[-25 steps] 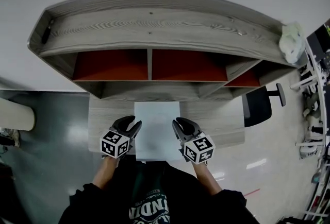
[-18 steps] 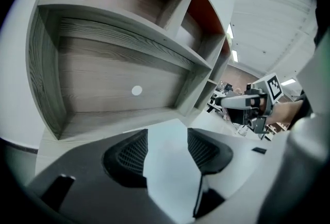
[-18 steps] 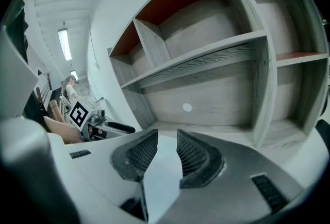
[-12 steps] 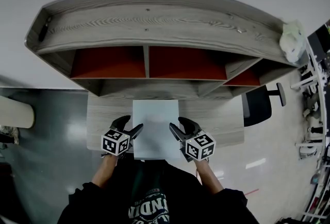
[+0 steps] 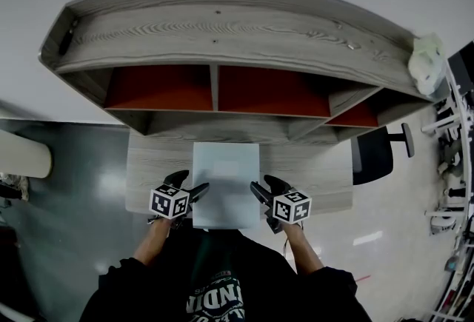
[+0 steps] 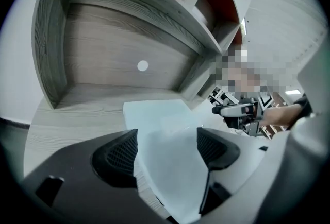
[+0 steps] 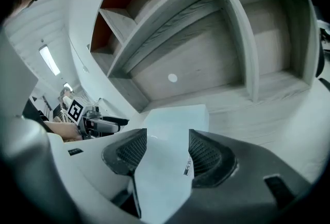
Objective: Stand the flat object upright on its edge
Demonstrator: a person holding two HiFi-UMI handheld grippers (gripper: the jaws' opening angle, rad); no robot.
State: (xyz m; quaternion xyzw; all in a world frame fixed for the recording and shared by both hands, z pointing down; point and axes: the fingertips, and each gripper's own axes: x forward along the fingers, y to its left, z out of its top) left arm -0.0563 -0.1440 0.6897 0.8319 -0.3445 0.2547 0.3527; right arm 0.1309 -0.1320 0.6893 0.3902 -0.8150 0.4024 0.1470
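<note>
The left gripper (image 5: 194, 186) and right gripper (image 5: 264, 188) had just been opening, and their jaws stood wide. The flat white panel (image 5: 225, 178) lay with one side edge between each pair of fingers.

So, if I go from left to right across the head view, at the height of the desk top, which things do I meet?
left gripper → flat white board → right gripper → black office chair

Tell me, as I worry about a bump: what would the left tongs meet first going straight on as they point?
Likely the flat white panel on the desk: the left tongs, jaws just opened, point down at it, and it shows between them, unpressed. Depth is unclear.
</note>
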